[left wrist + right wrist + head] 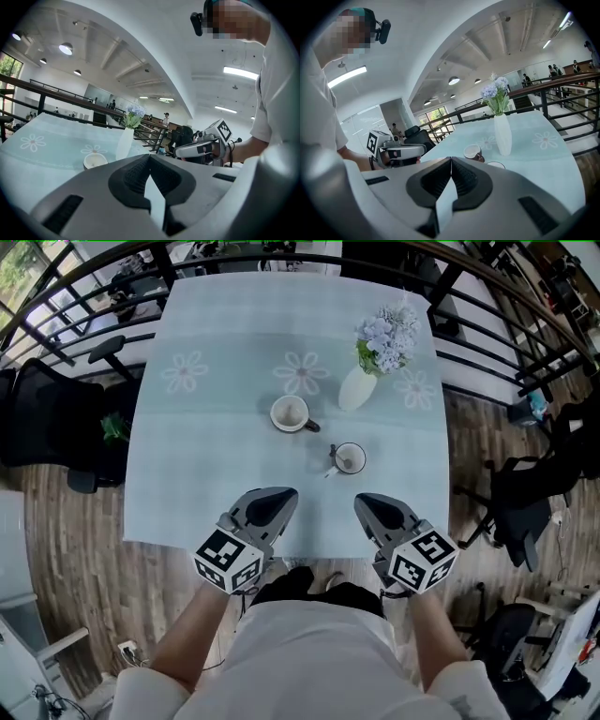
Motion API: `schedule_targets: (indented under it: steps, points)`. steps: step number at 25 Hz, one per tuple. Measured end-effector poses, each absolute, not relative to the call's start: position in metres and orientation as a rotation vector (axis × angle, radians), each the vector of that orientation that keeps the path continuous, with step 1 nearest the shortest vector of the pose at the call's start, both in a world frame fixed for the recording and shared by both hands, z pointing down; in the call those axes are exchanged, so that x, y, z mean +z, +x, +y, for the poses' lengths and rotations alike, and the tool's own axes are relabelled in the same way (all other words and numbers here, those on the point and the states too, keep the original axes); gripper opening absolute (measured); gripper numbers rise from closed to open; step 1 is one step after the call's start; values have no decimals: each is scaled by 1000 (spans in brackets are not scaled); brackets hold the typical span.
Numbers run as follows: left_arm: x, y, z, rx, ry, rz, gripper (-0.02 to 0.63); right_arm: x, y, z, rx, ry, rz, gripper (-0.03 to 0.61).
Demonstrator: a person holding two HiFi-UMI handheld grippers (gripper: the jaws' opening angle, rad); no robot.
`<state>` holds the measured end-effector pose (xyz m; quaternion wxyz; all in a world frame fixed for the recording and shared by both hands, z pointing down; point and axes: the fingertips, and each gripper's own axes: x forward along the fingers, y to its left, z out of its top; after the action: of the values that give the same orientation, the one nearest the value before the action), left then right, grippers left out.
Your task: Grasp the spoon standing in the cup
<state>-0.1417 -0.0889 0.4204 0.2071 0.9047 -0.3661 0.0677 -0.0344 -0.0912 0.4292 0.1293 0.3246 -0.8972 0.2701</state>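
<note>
Head view: spoon (pixel 332 462) in cup (pixel 352 458) stands ahead of right gripper (pixel 367 502) and left gripper (pixel 283 494), both pressed together.

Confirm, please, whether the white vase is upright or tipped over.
Upright: the white vase stands on its base on the table, flowers rising from its neck.

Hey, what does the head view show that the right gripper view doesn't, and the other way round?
Only the head view: the spoon standing in the near cup, and the marker cube on the right gripper. Only the right gripper view: the ceiling lights, and that gripper's jaws up close, together with nothing between them. Both: the white vase of flowers, the far mug, the left gripper and the pale tablecloth.
</note>
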Motion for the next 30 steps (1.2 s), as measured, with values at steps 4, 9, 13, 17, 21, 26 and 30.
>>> schedule_targets:
  steps: [4, 9, 13, 17, 21, 26, 30]
  points:
    - [423, -142, -104, 188, 2516, -1011, 20, 426, -37, -105, 776, 941, -2612, 21]
    - [432, -131, -122, 204, 2512, -1013, 20, 430, -27, -121, 795, 956, -2620, 21]
    - [440, -120, -138, 216, 2496, -1039, 20, 435, -17, -135, 809, 929, -2632, 21]
    - [454, -110, -155, 229, 2455, -1092, 20, 446, -10, -148, 821, 855, -2635, 21]
    - [470, -99, -169, 252, 2406, -1150, 21, 458, 5, -164, 847, 817, -2629, 21]
    - [491, -90, -182, 297, 2350, -1201, 21, 469, 21, -183, 888, 787, -2637, 21]
    - [501, -86, -189, 317, 2313, -1232, 21, 481, 31, -192, 926, 779, -2629, 21]
